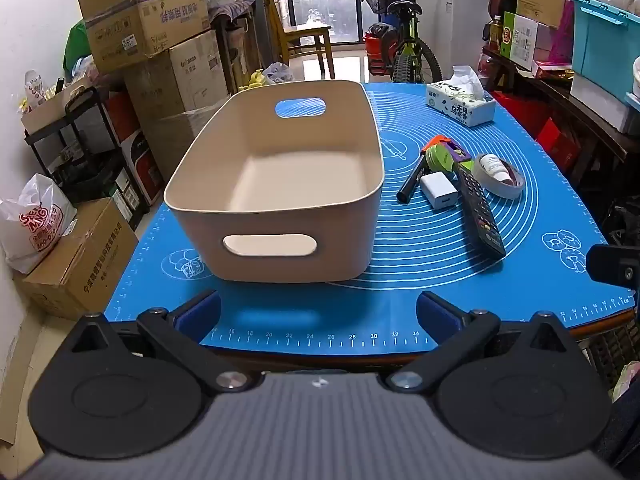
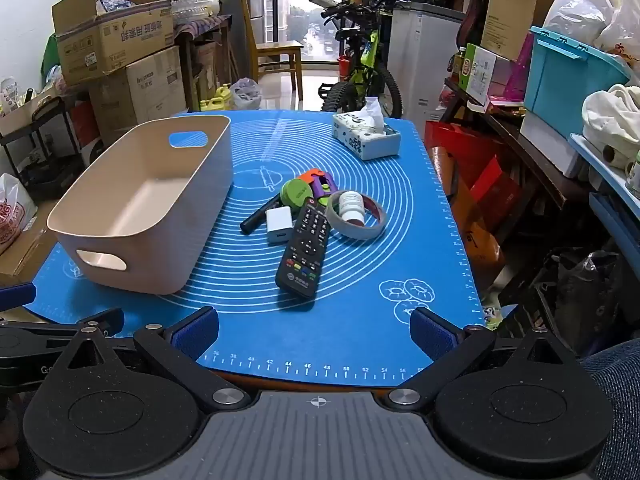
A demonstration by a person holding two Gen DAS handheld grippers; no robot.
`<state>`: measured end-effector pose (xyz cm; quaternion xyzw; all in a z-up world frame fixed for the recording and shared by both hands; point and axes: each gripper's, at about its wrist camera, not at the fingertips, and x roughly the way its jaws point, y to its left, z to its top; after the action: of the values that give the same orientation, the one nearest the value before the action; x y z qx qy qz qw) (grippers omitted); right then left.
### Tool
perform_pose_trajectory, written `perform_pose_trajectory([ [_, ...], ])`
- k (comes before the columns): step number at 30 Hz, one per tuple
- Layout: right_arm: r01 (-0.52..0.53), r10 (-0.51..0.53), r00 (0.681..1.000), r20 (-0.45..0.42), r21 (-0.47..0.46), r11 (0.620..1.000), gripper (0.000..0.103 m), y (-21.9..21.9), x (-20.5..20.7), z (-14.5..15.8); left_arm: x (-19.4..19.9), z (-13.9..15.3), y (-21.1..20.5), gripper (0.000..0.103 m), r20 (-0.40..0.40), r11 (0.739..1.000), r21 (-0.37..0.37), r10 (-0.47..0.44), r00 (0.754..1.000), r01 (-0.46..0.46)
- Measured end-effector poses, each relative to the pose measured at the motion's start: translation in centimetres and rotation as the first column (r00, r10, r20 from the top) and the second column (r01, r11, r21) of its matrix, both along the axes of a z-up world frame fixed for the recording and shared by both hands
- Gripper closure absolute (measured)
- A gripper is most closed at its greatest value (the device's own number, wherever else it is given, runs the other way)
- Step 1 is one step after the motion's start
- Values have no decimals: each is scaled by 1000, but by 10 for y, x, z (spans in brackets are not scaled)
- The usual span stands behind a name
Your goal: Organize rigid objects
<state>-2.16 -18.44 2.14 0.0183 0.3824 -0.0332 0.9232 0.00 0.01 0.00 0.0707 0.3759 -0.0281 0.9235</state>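
An empty beige bin (image 1: 280, 184) (image 2: 148, 208) with handle slots stands on the left of the blue mat (image 1: 440, 240) (image 2: 360, 320). To its right lies a small heap: a black remote (image 1: 480, 212) (image 2: 306, 250), a white charger cube (image 1: 438, 190) (image 2: 279, 222), a black marker (image 1: 412, 180) (image 2: 258, 216), a green and purple toy (image 1: 442, 156) (image 2: 310, 188), and a tape ring (image 1: 502, 186) (image 2: 356, 232) with a small white bottle (image 1: 494, 166) (image 2: 352, 206) inside it. My left gripper (image 1: 320, 314) hangs open at the near edge, facing the bin. My right gripper (image 2: 316, 334) is open too, short of the remote.
A tissue box (image 1: 460, 100) (image 2: 366, 136) sits at the mat's far right. Stacked cardboard boxes (image 1: 152, 40) crowd the left, a bicycle (image 2: 360, 64) stands beyond the table, and a shelf with a teal crate (image 2: 568, 76) runs along the right.
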Motion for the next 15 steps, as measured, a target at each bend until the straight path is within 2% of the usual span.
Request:
perform_pose_trajectory([
  [15,0,0,1000,-1,-2,1000,2,0,0,0,0,0,0,0,-1,1000,2,1,1000,-1],
])
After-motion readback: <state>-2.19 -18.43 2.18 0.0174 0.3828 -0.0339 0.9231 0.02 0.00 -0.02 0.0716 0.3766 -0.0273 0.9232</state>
